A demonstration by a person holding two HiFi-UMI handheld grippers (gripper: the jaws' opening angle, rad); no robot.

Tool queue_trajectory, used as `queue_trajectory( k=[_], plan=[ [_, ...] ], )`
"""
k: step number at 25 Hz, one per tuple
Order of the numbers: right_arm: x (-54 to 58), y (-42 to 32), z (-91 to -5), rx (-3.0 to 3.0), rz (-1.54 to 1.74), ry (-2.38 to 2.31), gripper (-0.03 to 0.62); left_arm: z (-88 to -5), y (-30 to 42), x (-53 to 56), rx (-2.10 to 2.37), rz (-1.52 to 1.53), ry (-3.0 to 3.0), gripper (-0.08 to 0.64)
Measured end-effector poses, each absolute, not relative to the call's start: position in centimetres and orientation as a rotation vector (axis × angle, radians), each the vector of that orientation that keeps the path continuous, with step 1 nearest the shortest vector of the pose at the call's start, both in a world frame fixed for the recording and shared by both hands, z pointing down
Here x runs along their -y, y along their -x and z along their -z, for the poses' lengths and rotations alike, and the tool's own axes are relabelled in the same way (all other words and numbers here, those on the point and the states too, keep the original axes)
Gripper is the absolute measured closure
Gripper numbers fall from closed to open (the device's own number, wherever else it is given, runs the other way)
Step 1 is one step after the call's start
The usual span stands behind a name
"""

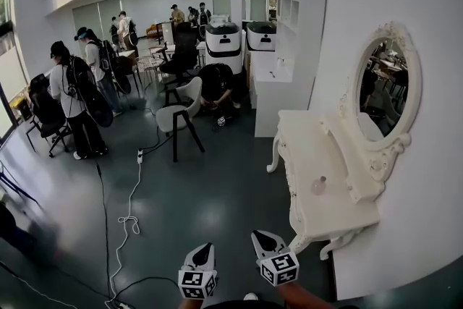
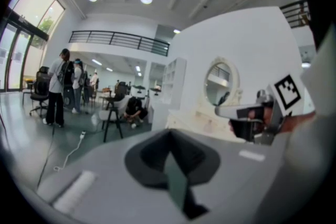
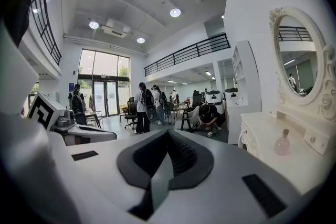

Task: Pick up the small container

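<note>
The small container, a pale pink bottle [image 1: 319,185], stands on the white dressing table [image 1: 311,155] at the right, close to its mirror shelf. In the right gripper view the bottle [image 3: 282,143] is ahead and to the right, well beyond the jaws. Both grippers hang low over the dark floor, short of the table. My left gripper [image 1: 205,248] is shut and empty, its jaws pressed together [image 2: 170,136]. My right gripper [image 1: 262,235] is also shut with nothing in it [image 3: 168,136], and it is the one nearer the table's front corner.
An oval mirror [image 1: 383,94] in a carved white frame rises behind the table against the right wall. A white chair [image 1: 181,112] and a cable with a power strip [image 1: 139,155] are on the floor ahead. Several people stand at the left and far back.
</note>
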State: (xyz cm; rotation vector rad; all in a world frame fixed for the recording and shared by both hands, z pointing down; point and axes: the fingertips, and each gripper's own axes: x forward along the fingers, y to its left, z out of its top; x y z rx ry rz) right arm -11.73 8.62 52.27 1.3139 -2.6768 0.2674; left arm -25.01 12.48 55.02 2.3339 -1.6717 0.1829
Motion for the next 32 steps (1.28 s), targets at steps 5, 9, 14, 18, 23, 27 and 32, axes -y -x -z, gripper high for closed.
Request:
queue_trajectory(
  k=[5,9,14,18,23,27,32],
  plan=[
    [-6.8,10.2,-52.6,2.691,-0.280,-1.272,0.586,-55.2,23.5,-10.7,1.689,-0.183,-2.308,0.554],
    [-5.4,9.4,-52.5,2.695,-0.283,-1.279,0.586,-55.4,23.1,-9.3,1.692,-0.207,-2.291,0.552],
    [-2.7,9.0,-52.9,2.689,-0.293,-1.295,0.586,-56.1,22.7,-6.7,1.667,-0.178,-2.292,0.552],
    [0.2,9.6,-53.9,2.668,-0.290,-1.323,0.586,-55.9,22.5,-3.8,1.619,-0.140,-2.364,0.554],
    [4.3,11.7,-53.8,2.648,-0.263,-1.369,0.586,-54.8,22.9,0.4,1.581,-0.262,-2.552,0.554],
    [7.6,13.8,-53.2,2.623,-0.229,-1.411,0.586,-54.1,23.7,4.0,1.518,-0.230,-2.590,0.554],
    [9.6,16.7,-53.2,2.592,-0.207,-1.407,0.586,-53.8,25.1,6.5,1.435,-0.213,-2.632,0.552]
  ],
)
